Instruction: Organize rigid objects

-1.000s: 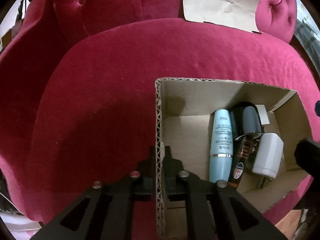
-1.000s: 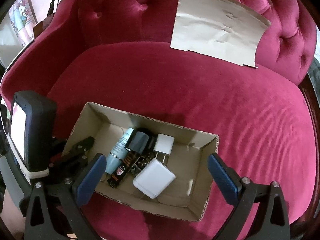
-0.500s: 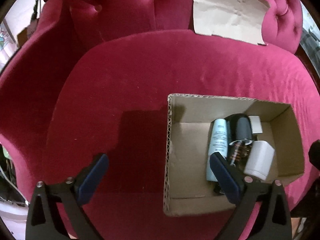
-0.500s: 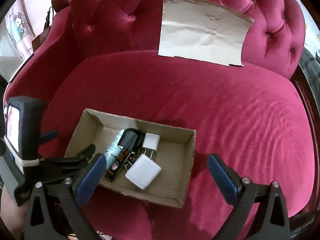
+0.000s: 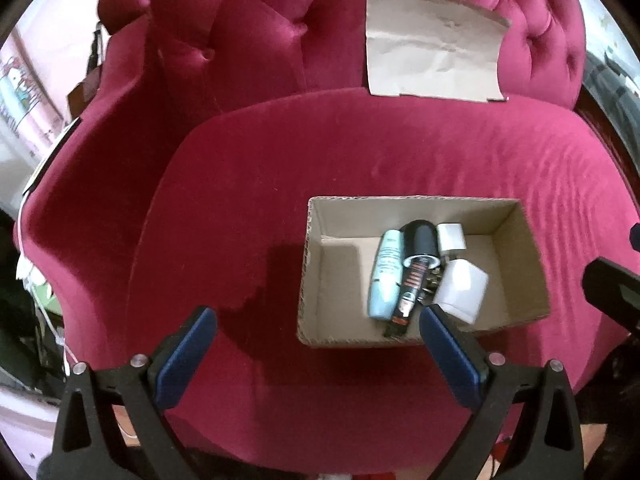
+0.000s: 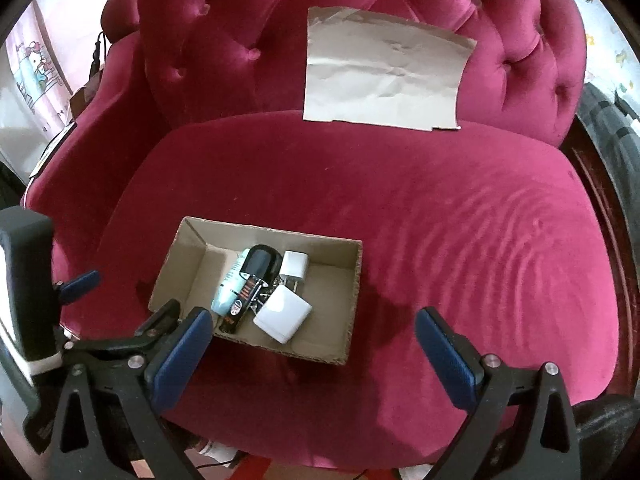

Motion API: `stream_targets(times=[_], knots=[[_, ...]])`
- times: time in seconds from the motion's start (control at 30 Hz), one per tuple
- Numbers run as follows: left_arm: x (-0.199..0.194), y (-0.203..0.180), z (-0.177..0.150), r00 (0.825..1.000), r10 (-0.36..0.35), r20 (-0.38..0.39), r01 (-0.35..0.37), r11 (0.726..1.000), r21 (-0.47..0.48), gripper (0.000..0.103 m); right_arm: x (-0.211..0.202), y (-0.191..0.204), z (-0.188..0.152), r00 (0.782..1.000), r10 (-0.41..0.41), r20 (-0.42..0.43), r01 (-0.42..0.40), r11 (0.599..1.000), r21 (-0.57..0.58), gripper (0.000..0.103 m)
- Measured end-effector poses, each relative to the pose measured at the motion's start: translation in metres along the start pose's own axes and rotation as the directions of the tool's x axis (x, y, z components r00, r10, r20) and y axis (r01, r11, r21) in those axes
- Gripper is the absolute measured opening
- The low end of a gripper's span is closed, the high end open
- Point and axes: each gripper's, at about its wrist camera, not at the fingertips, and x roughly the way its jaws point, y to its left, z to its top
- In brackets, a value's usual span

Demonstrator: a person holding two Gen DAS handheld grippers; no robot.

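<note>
On red velvet armchair seat [image 5: 248, 200], cardboard box [image 5: 316, 276] just released by left gripper [image 5: 316, 344]; fingers now wide apart, empty; right gripper [image 6: 312, 344] likewise. Objects boxed, task seemingly finished.

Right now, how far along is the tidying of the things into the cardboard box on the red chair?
Looks nearly done: the pale blue tube, black-capped bottle and two white chargers lie in the open cardboard box. Nothing is in hand; the left gripper and right gripper stand open and empty. No loose items show on the red velvet seat.
</note>
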Motion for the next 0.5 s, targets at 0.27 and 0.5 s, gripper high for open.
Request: stream_targets(times=[0.27,0.5], knots=[[-0.031,-0.014,-0.012,0.999,0.020,0.033,-0.020,1.000,0.001,0.103,-0.030,-0.004,-0.010,0.999,-0.001,0.032,0.002,0.999,-0.036,0.103],[-0.058,-0.025,-0.024,0.997,0.026,0.070,-0.027,0.999,0.020,0.103,-0.051,-0.005,-0.030,0.997,0.018,0.072,-0.014,0.998,-0.056,0.103]])
